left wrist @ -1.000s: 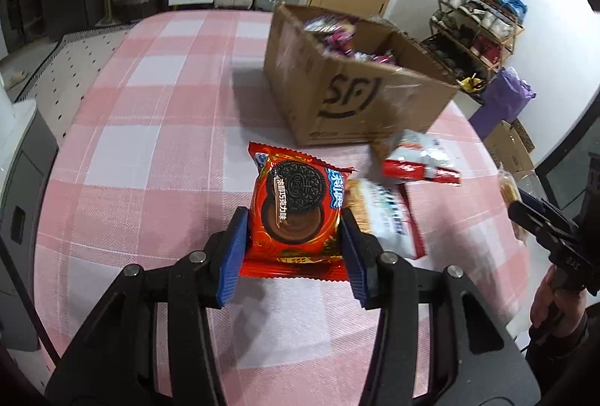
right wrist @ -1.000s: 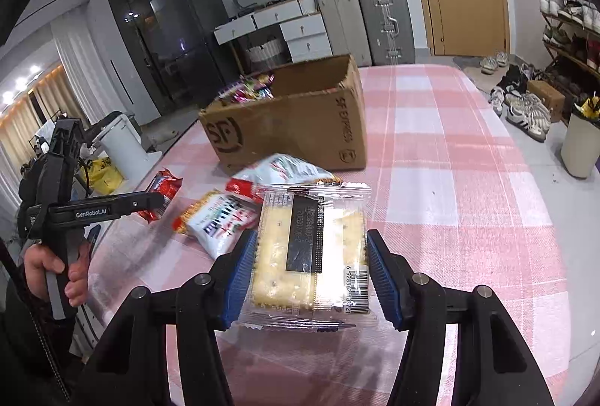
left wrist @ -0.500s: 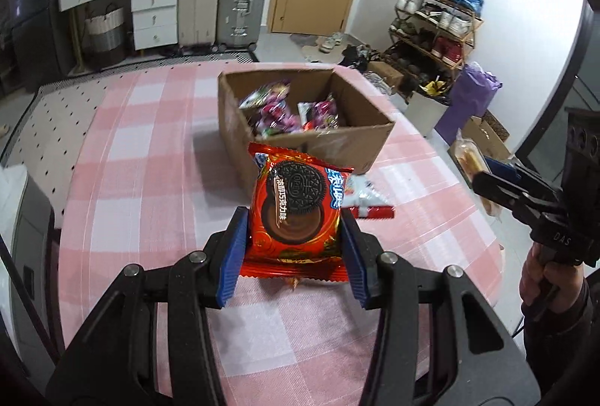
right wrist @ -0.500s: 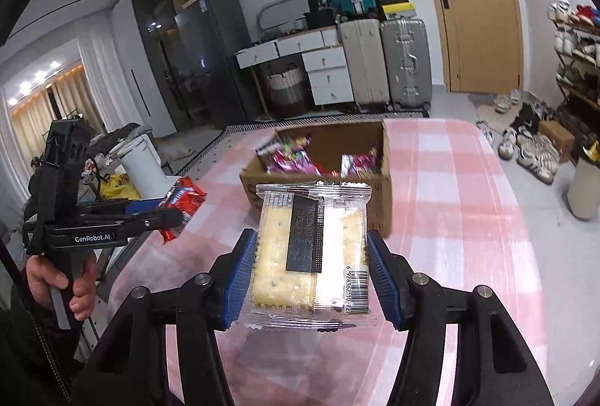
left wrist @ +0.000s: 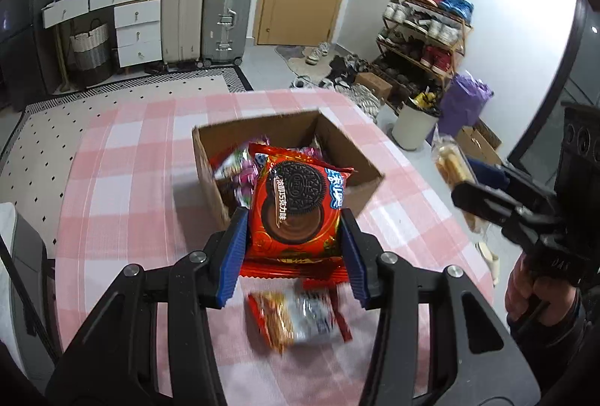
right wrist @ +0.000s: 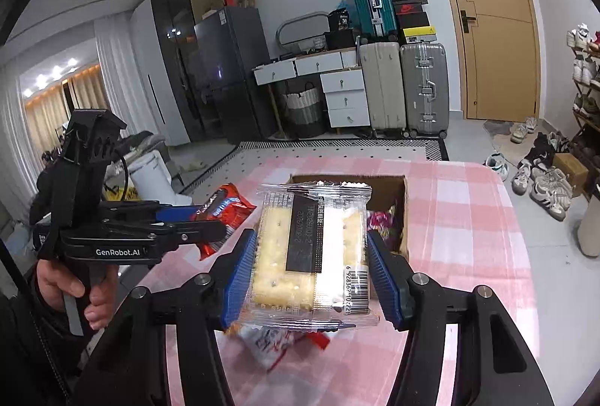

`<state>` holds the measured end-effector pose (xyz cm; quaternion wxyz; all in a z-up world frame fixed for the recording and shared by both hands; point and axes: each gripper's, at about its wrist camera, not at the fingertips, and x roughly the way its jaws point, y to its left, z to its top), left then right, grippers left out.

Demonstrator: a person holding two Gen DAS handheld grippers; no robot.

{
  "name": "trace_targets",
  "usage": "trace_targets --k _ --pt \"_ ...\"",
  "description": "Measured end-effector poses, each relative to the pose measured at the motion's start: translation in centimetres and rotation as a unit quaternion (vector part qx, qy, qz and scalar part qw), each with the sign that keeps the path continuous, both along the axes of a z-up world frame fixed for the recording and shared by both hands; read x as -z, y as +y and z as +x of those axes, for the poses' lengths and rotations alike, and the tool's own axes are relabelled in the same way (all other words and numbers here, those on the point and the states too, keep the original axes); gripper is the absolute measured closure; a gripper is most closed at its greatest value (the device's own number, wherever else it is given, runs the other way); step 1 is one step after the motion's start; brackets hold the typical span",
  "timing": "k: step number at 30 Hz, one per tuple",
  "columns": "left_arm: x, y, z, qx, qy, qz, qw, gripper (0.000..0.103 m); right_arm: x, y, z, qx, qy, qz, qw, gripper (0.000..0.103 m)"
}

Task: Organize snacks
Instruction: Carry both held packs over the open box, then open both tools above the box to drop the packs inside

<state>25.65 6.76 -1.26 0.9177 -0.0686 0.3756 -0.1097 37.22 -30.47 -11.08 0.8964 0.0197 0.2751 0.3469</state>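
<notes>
My left gripper (left wrist: 295,248) is shut on a red Oreo packet (left wrist: 296,211), held in the air above the near side of an open cardboard box (left wrist: 210,158) that holds several snack packs. The right gripper (right wrist: 313,263) is shut on a clear cracker packet (right wrist: 311,252), raised in front of the same box (right wrist: 403,214). In the right wrist view the left gripper (right wrist: 195,220) shows at the left with the red packet (right wrist: 221,214). The cracker packet (left wrist: 450,170) appears at the right edge of the left wrist view.
One snack pack (left wrist: 296,316) lies on the pink checked tablecloth (left wrist: 123,188) below my left gripper, and another pack (right wrist: 273,342) lies under the right one. Suitcases (left wrist: 225,20), drawers and a shoe rack (left wrist: 423,31) stand beyond the table. A white bin (left wrist: 414,125) stands near the table's far right.
Both grippers have risen with their packets. The box, seen from the side before, now shows its open top, and the loose packs have slid below the fingers.
</notes>
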Motion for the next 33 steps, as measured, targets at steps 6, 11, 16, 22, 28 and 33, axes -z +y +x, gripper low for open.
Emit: trace_targets --k 6,11,16,22,28,33 --pt "-0.5 -0.6 4.1 0.007 0.009 -0.021 0.9997 0.059 -0.3 0.6 3.5 0.001 0.004 0.005 1.000 0.044" --pt "-0.4 -1.3 7.5 0.014 0.020 -0.019 0.9995 0.059 -0.6 1.3 6.5 -0.002 0.009 0.006 1.000 0.044" --pt "-0.1 -1.7 11.1 0.015 0.034 -0.023 0.9991 0.059 -0.7 1.7 9.2 0.001 0.016 0.008 1.000 0.044" --pt "2.2 -1.8 14.6 0.015 0.064 -0.031 0.9974 0.059 0.0 2.0 12.0 0.007 0.027 0.008 1.000 0.044" --pt "4.9 -1.5 16.6 0.012 0.087 -0.035 0.9955 0.059 2.2 2.7 14.1 0.011 0.045 -0.002 0.999 0.044" --pt "6.5 -1.7 17.7 0.021 0.095 -0.040 0.9944 0.059 4.0 2.9 15.6 0.014 0.062 -0.004 0.998 0.041"
